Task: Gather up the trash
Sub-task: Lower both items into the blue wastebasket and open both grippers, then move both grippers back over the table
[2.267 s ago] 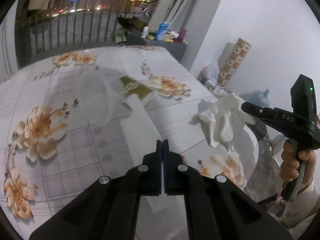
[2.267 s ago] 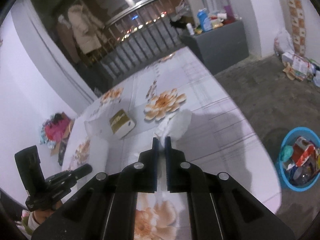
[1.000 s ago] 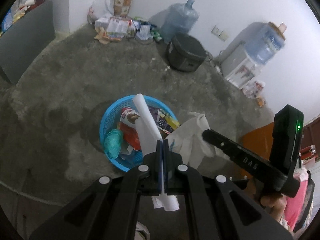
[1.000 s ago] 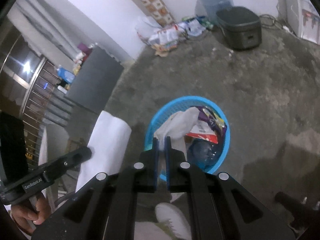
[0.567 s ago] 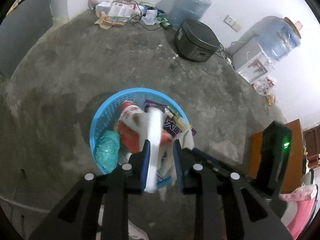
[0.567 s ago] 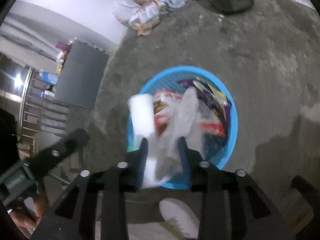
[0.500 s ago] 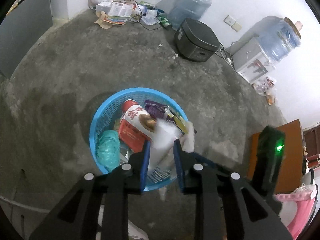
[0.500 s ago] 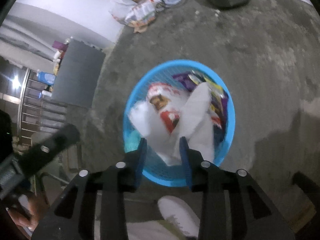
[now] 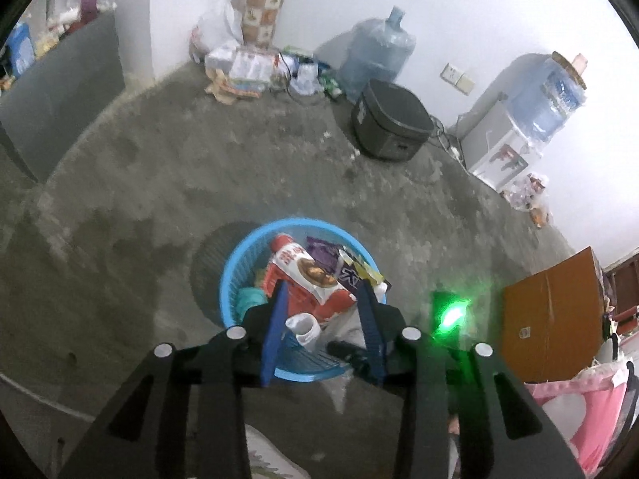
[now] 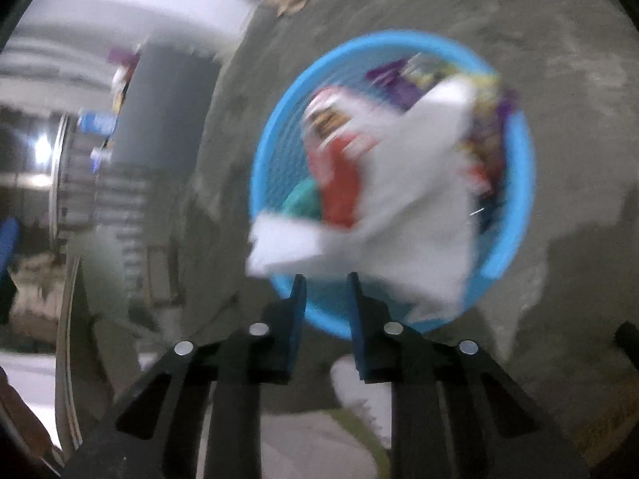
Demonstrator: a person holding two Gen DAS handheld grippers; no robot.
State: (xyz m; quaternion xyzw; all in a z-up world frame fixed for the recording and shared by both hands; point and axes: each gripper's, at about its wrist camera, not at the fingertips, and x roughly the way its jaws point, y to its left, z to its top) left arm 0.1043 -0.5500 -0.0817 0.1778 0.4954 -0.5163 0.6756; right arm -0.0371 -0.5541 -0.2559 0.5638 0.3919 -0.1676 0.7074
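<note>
A blue basket (image 9: 231, 279) on the concrete floor holds a red snack packet (image 9: 303, 275) and other wrappers. My left gripper (image 9: 320, 291) hangs over its near side, jaws opening. Nothing is pressed between the pads. The rolled white paper (image 9: 303, 325) lies below them in the basket. My right gripper (image 10: 326, 279) hovers close above the basket (image 10: 517, 215), jaws apart and closing on nothing. The white tissue (image 10: 419, 219) lies loose on the trash, and the white paper (image 10: 287, 245) rests at the near left rim. This view is blurred. The right gripper's dark tip (image 9: 345, 350) shows in the left wrist view.
A black rice cooker (image 9: 391, 127), a water jug (image 9: 379, 56) and a water dispenser (image 9: 499, 151) stand along the far wall. A grey cabinet (image 9: 60, 99) is at left, a cardboard box (image 9: 551, 319) at right. A white shoe (image 10: 359, 383) is below the right gripper.
Both grippers opened and let go: the rolled paper and the tissue dropped into the basket. The right gripper sank closer to the basket and its jaws narrowed again.
</note>
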